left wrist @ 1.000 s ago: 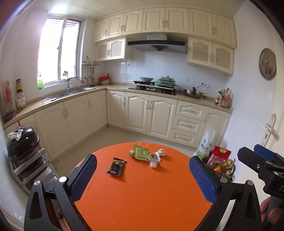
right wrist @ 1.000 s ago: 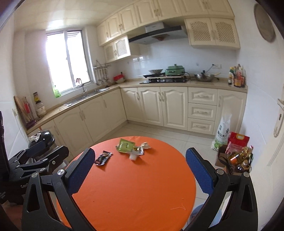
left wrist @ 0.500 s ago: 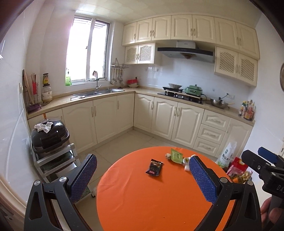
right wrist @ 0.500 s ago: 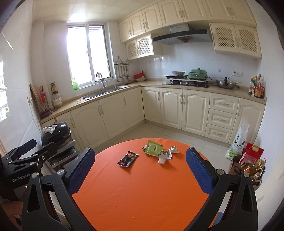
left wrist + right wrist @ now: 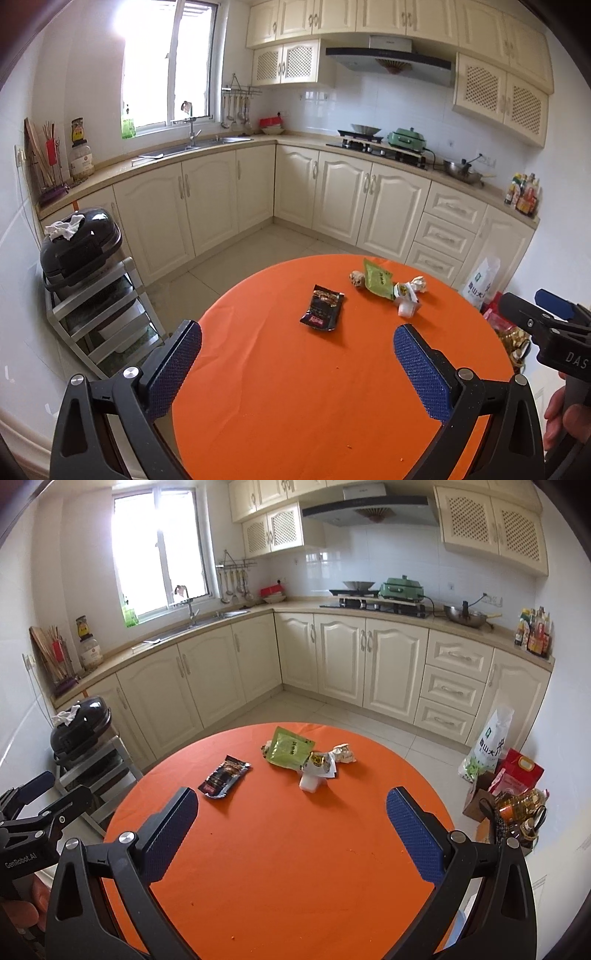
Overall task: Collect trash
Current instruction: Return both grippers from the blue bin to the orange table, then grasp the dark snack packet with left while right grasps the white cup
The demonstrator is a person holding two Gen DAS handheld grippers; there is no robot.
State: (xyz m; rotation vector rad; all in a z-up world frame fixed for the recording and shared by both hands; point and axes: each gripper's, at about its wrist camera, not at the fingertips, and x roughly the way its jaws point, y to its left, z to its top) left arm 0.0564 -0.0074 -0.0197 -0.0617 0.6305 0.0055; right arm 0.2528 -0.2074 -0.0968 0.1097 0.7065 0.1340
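From your left wrist camera, your left gripper hovers over the near part of the round orange table, its blue-padded fingers spread wide with nothing between them. The trash lies ahead on the far half of the table: a dark snack wrapper nearest you, then a green packet beyond it to the right, with a small white cup and a crumpled white paper just beside the packet. At the right edge you see your right gripper's body and part of your hand.

From your right wrist camera, your right gripper is likewise splayed apart and empty above the table. The dark snack wrapper sits ahead to the left, apart from the green packet, white cup and crumpled white paper, which cluster together near the far rim.
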